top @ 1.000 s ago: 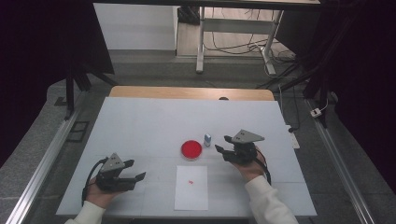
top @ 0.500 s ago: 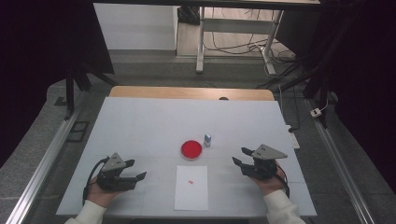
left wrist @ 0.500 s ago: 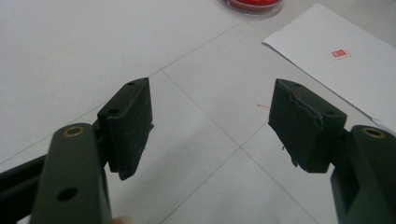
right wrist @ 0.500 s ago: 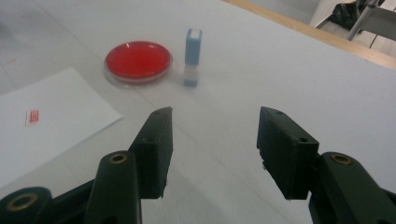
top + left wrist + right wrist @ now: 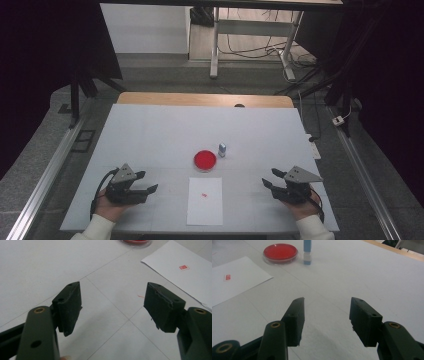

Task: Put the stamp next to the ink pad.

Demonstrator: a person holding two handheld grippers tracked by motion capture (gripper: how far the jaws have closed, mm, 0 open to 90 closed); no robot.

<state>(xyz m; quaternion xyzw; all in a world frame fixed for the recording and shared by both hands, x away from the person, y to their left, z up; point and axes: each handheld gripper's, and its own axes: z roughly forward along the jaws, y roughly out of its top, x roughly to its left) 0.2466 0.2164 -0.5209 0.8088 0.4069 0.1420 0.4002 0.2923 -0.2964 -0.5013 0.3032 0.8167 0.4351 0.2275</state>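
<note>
A round red dish [image 5: 205,160] sits mid-table, and a small blue-and-white stamp [image 5: 222,149] stands upright just to its right. In front of them lies a white sheet [image 5: 205,200] bearing a small red mark [image 5: 204,194]. My left gripper [image 5: 148,182] rests at the front left, open, with nothing between its jaws. At the front right my right gripper [image 5: 269,178] is open and empty too, well clear of the stamp. The right gripper view has the dish [image 5: 280,252] and stamp [image 5: 307,252] far ahead; the left gripper view has the sheet [image 5: 182,272] at upper right.
The white table top [image 5: 150,135] has a wooden strip [image 5: 205,99] along its far edge. Metal rails run down both sides of the table. A desk frame and cables stand on the floor beyond.
My right gripper has moved away from the stamp, rightward and toward the front edge. The stamp stands alone beside the dish. The left gripper has stayed put.
</note>
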